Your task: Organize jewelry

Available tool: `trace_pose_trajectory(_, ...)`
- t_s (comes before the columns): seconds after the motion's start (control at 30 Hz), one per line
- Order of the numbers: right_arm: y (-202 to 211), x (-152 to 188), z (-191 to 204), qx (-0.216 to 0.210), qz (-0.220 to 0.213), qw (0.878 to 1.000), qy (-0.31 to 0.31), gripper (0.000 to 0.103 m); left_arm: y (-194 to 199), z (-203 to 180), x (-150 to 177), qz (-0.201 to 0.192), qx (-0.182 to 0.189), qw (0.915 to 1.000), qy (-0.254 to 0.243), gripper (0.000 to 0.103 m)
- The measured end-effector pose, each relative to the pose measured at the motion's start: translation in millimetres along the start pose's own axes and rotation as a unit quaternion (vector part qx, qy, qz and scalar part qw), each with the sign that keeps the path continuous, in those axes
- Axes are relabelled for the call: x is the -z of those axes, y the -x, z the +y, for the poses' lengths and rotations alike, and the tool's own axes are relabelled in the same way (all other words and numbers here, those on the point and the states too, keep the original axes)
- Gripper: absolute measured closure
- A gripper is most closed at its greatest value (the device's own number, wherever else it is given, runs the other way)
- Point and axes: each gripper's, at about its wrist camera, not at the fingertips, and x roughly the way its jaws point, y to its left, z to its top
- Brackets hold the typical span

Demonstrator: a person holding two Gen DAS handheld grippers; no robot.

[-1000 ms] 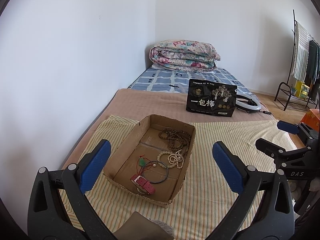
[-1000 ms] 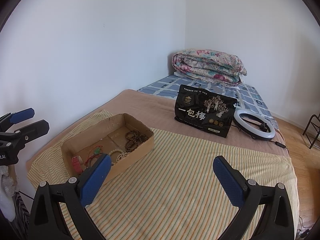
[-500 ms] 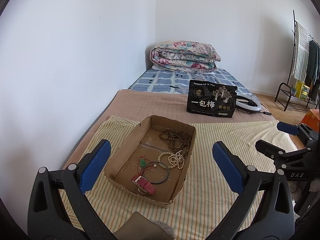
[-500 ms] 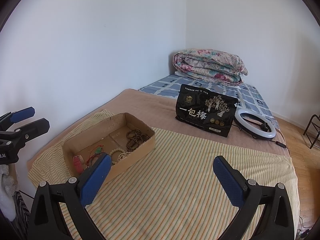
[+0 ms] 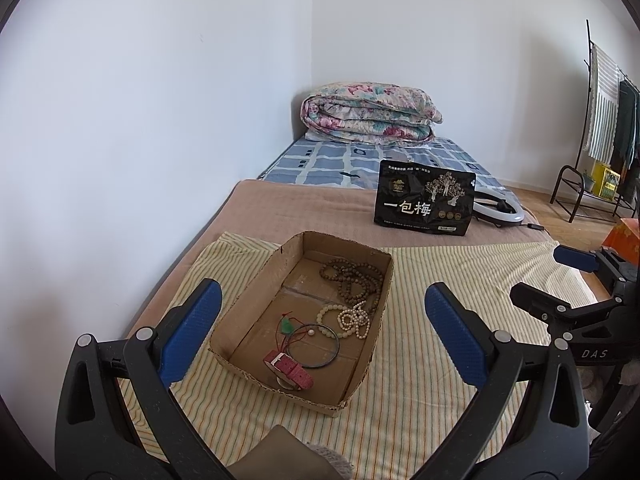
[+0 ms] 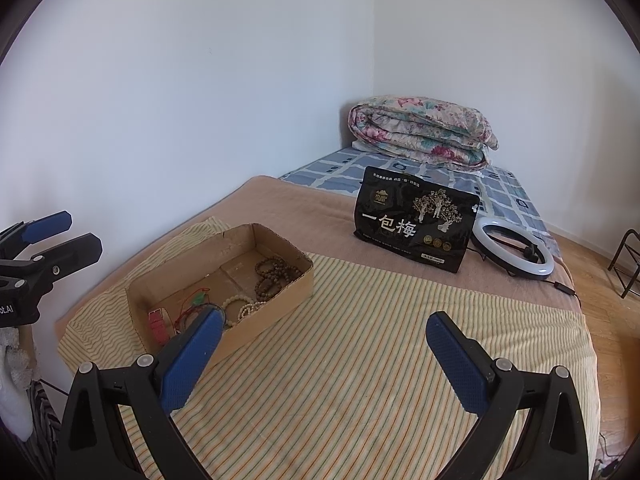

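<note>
Both grippers, left gripper and right gripper, are hovering with fingers spread, holding nothing. Beads are lying tangled in the cardboard box near the bed's left edge; one pull risks dragging several.

The bed is covered in a tan blanket, with a blue checked sheet showing at its far end. A yellow striped cloth is spread over the near part. On that cloth sits 1 open cardboard box, near the wall side. Beyond the cloth, on the tan blanket, a black pouch stands upright, with a white ring light lying just beside it. A folded floral quilt rests on the checked sheet against the far wall.
</note>
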Motion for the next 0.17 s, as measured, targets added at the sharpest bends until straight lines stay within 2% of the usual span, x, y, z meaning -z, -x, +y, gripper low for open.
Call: trace_pose_trajectory(0.17,0.2,-0.2,0.1,0.001,0.000,1.000,0.000,0.000,0.9,0.0,-1.9,-0.010,-0.007,0.9999,-0.007,0.000)
